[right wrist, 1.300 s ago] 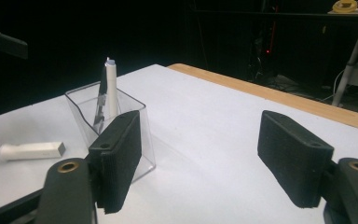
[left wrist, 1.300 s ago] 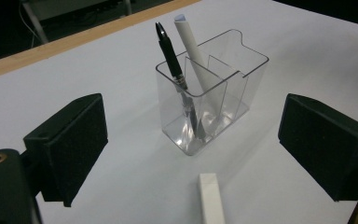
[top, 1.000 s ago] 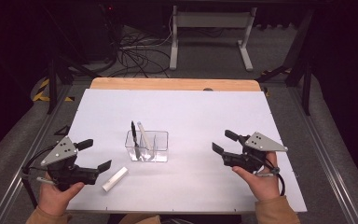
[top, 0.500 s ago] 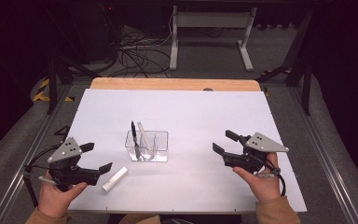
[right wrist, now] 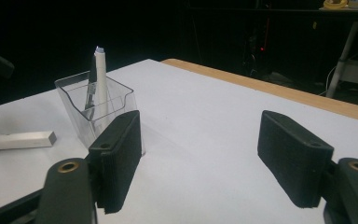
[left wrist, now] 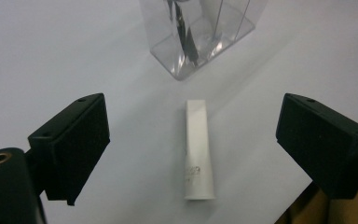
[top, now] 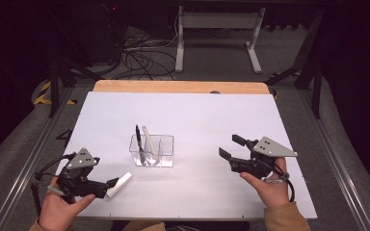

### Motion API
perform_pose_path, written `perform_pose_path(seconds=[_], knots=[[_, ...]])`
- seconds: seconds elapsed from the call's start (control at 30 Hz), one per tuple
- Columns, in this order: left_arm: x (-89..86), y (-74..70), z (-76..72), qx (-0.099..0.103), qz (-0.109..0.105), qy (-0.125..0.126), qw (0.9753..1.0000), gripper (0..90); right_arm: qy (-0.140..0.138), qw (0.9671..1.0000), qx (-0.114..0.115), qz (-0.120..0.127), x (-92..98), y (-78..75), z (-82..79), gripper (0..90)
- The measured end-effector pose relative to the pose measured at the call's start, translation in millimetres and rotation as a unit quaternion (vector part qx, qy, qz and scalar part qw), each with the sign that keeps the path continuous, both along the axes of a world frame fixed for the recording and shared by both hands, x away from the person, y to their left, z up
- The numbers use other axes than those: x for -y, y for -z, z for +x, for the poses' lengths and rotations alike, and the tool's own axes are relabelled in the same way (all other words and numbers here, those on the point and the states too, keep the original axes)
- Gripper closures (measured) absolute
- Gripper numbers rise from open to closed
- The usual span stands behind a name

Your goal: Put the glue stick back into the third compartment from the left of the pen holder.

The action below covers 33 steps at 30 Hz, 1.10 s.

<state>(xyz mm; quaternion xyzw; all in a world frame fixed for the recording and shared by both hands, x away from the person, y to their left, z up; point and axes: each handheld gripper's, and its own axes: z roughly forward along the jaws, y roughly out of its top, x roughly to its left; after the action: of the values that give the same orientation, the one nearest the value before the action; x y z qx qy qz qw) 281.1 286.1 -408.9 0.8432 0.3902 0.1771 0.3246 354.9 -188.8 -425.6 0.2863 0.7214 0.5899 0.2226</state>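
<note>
Both tongs are held low with jaws spread wide: left tongs (top: 107, 184), right tongs (top: 230, 147).

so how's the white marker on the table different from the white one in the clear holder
The white marker on the table lies flat on the white table, while the white marker in the holder stands nearly upright in the clear holder. The first sits between the open jaws of the left hand-held gripper; the second shares its compartment with a black pen. Both are white and slim.

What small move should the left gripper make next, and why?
Probably lower the left gripper slightly and close it: its jaws stand open on either side of the white marker, which lies flat on the table near the clear holder, not yet gripped.
</note>
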Motion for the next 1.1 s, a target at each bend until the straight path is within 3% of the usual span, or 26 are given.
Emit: perform_pose_path(seconds=[0.4,0.5,0.63,0.7,0.73,0.83,1.0,1.1], knots=[[6.7,17.5,2.4,-0.043,0.047,-0.011,0.9979,12.8,-0.001,1.0000,-0.002,0.000,-0.7,0.5,-0.1,31.2],[7.4,20.5,2.8,-0.055,0.048,-0.013,0.9972,13.8,-0.001,1.0000,-0.002,-0.001,-1.0,0.8,0.1,31.2],[9.3,26.9,5.0,-0.076,0.059,-0.014,0.9953,15.8,-0.002,1.0000,-0.003,-0.002,-1.7,1.5,0.2,31.2],[10.8,30.3,6.9,-0.083,0.070,-0.011,0.9940,17.4,-0.002,1.0000,-0.003,-0.002,-1.6,1.7,0.4,31.2],[13.5,34.9,8.4,-0.092,0.085,-0.013,0.9921,18.0,-0.001,1.0000,-0.003,-0.002,-1.3,2.0,0.6,31.2],[14.3,37.8,9.3,-0.099,0.088,-0.011,0.9912,21.5,0.000,1.0000,-0.004,-0.002,-1.2,2.0,0.5,31.2],[15.3,43.5,10.9,-0.123,0.106,0.001,0.9867,30.1,-0.001,1.0000,-0.005,-0.003,-1.2,3.0,1.0,31.2],[16.2,45.7,10.7,-0.131,0.110,0.003,0.9853,33.4,0.000,1.0000,-0.006,-0.004,-1.3,3.2,0.9,31.2]])
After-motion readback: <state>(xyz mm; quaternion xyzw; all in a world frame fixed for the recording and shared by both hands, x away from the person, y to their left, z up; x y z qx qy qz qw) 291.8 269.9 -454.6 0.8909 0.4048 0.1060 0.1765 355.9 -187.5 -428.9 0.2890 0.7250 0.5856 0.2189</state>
